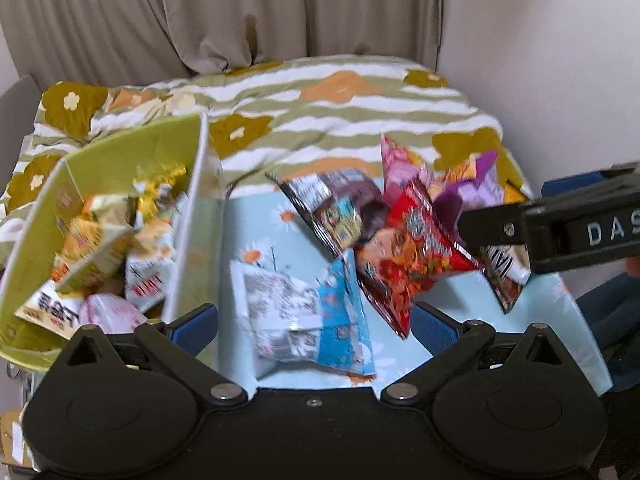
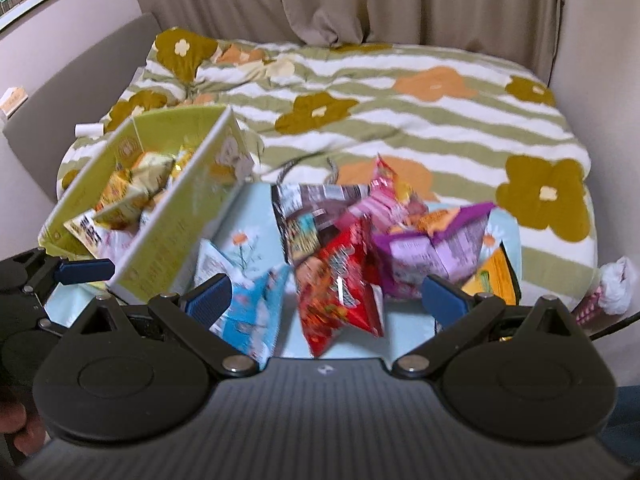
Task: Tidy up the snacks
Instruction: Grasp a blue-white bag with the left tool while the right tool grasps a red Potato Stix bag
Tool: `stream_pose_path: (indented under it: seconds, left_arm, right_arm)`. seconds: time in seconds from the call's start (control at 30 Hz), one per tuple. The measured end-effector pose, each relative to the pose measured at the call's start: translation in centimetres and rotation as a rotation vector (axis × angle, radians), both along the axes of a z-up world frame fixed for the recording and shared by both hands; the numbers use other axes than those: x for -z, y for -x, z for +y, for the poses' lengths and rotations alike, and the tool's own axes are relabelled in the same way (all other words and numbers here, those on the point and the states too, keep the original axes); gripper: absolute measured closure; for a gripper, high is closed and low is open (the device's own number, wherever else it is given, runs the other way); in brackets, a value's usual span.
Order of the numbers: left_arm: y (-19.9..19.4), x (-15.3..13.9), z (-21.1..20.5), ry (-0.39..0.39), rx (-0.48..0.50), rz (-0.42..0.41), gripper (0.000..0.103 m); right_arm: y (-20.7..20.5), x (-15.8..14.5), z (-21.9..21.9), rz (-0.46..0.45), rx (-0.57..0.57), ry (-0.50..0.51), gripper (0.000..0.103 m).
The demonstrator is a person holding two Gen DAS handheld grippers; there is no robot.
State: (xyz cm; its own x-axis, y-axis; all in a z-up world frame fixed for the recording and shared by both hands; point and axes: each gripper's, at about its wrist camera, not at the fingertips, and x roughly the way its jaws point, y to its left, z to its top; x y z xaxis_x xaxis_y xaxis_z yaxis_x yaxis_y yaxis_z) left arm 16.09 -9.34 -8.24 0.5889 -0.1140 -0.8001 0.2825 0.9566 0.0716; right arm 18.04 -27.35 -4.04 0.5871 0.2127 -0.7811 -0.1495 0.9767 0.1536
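A green box [image 1: 132, 160] [image 2: 168, 224] with several snack packets inside stands at the left on a light blue mat [image 1: 256, 220] [image 2: 248, 216]. A blue and white packet [image 1: 304, 312] [image 2: 248, 312] lies on the mat, a red packet [image 1: 400, 256] [image 2: 340, 284] beside it. Dark [image 1: 336, 208] [image 2: 308, 220], pink [image 1: 400, 168] [image 2: 384, 196] and purple [image 1: 476, 188] [image 2: 432, 248] packets lie in a heap behind. My left gripper [image 1: 316, 320] is open over the blue packet. My right gripper [image 2: 326, 296] is open over the red packet; it shows at the right of the left wrist view [image 1: 560, 232].
The mat lies on a bed with a green-striped flowered quilt [image 1: 320, 112] [image 2: 400, 112]. Beige curtains [image 1: 240, 12] [image 2: 400, 0] hang behind. A yellow packet [image 2: 496, 276] sits at the mat's right edge. A wall [image 1: 560, 60] is on the right.
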Motion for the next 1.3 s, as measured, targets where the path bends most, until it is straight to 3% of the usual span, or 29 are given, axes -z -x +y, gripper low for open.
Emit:
stream_pose_path:
  seconds: [0.33, 0.57, 0.7, 0.9, 0.97, 1.07, 1.3]
  left_arm:
    - [-2.5, 5.9, -2.7, -0.095, -0.014, 0.032, 0.000]
    - [-5.0, 8.8, -3.2, -0.141, 0.007, 0.071, 0.000]
    - [-6.0, 9.9, -3.5, -0.210, 0.021, 0.067, 0.000]
    - [-7.4, 11.4, -3.3, -0.258, 0.037, 0.068, 0.000]
    - [-7.6, 11.8, -3.0, -0.272, 0.038, 0.072, 0.004]
    - [-7.9, 12.1, -2.1, -0.273, 0.032, 0.078, 0.019]
    - [-8.0, 11.1, -1.0, -0.220, 0.018, 0.081, 0.029]
  right_arm:
    - [-2.2, 5.1, -1.3, 0.097, 0.033, -0.085, 0.000]
    - [-4.4, 8.0, -0.8, 0.153, 0.074, -0.117, 0.000]
    - [-5.3, 9.2, -0.4, 0.182, 0.085, -0.129, 0.000]
    - [-6.1, 10.6, -0.3, 0.223, 0.109, -0.146, 0.009]
    - [-6.2, 11.0, -0.3, 0.230, 0.116, -0.148, 0.010]
    - [-6.3, 11.3, -0.2, 0.237, 0.120, -0.150, 0.012]
    - [-6.4, 11.6, 0.0, 0.242, 0.114, -0.157, 0.015]
